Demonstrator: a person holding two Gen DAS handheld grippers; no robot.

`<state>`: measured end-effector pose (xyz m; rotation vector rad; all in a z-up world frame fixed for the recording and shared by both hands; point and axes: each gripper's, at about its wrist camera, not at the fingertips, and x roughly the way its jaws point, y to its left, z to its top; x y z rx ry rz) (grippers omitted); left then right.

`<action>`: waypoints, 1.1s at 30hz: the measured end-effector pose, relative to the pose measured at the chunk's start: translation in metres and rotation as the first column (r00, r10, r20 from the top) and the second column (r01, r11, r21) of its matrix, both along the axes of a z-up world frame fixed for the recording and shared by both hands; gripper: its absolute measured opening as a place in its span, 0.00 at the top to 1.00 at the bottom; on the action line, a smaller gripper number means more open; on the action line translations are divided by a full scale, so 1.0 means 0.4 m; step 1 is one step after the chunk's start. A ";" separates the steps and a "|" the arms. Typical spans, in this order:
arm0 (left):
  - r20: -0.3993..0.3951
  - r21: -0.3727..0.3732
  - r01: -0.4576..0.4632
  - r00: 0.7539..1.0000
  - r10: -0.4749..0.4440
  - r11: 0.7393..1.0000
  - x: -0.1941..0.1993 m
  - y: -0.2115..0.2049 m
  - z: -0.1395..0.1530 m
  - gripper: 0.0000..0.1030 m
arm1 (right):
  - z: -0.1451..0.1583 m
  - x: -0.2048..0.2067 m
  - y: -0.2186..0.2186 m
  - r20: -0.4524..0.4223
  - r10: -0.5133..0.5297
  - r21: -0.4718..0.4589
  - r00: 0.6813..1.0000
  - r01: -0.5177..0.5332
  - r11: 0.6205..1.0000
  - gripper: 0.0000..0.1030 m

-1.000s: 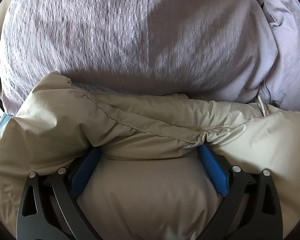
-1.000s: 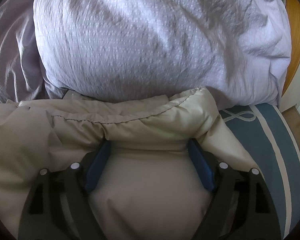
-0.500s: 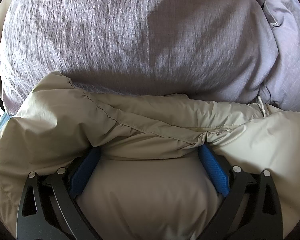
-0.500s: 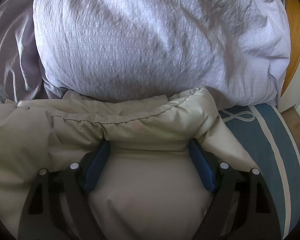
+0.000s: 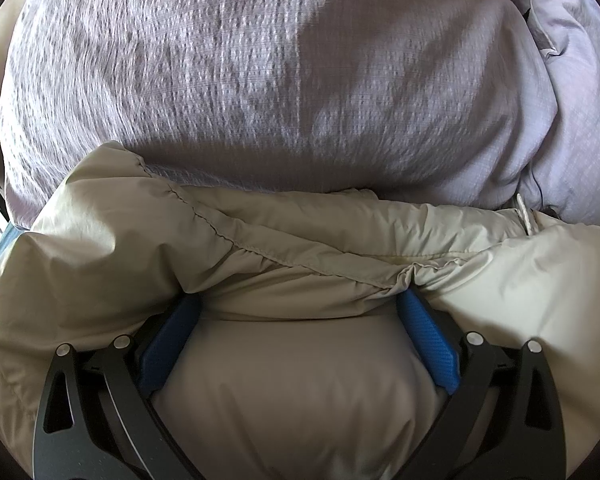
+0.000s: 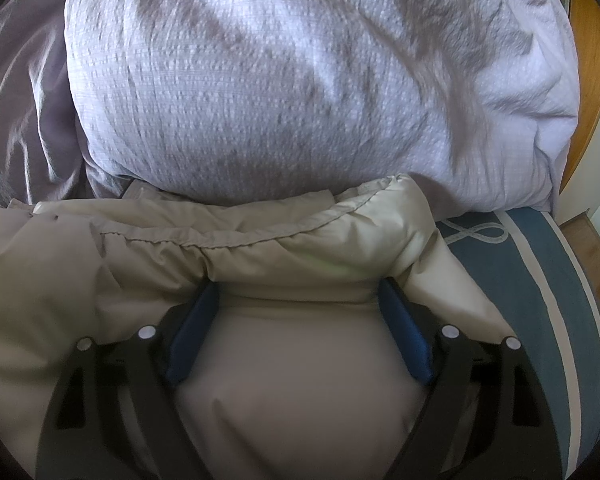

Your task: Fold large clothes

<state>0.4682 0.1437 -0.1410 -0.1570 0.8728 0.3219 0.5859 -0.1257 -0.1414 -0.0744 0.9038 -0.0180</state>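
Two grippers, left gripper (image 5: 298, 322) and right gripper (image 6: 298, 314), each stand spread wide around a puffy bulge of the beige jacket (image 5: 300, 380). Its seamed edge runs crosswise just ahead of both, against the lilac pillow (image 6: 300, 80) beyond; neither hand is nearer.

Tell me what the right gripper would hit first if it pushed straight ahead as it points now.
The right gripper is already sunk into the beige puffy jacket, so more jacket bulk comes first. Beyond its stitched edge, probably the lavender pillow; depth is unclear.
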 end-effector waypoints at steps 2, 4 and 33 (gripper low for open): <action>0.000 0.000 0.000 1.000 0.000 1.000 -0.001 0.000 0.000 0.03 | 0.003 -0.001 -0.003 0.000 0.000 0.001 1.000 0.000 1.000 0.20; -0.001 0.002 -0.001 1.000 0.001 1.000 -0.003 0.000 0.000 0.03 | 0.004 0.001 -0.004 0.000 0.000 0.001 1.000 0.000 1.000 0.19; -0.037 -0.028 -0.131 0.991 0.130 0.991 -0.224 0.154 0.221 0.02 | 0.158 -0.082 -0.262 -0.097 -0.090 0.129 0.991 0.102 0.986 0.02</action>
